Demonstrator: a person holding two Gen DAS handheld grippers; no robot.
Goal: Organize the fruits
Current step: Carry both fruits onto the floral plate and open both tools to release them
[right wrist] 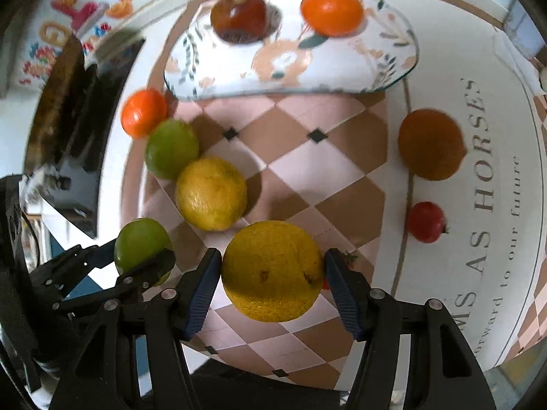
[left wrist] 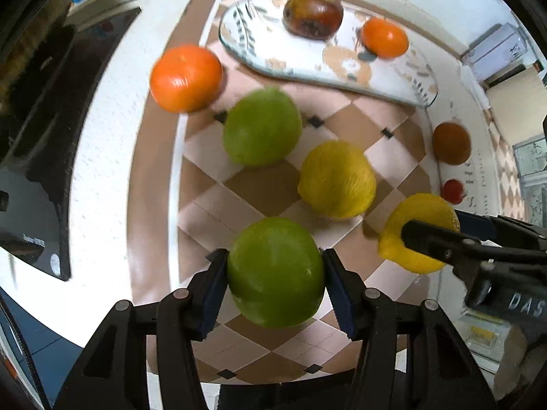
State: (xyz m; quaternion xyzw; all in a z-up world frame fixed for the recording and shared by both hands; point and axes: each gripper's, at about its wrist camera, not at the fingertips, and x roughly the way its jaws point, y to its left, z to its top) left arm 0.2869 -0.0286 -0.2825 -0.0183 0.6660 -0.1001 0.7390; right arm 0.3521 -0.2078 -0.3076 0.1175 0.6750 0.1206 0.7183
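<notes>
My left gripper is shut on a green lime, held above the checkered cloth; it also shows in the right wrist view. My right gripper is shut on a yellow lemon, seen from the left wrist view too. On the cloth lie a second lime, a second lemon and an orange. A floral glass plate at the back holds a dark brown fruit and an orange.
A brownish-orange fruit and a small red fruit lie on the white lettered border at the right. A black appliance stands along the left side of the table.
</notes>
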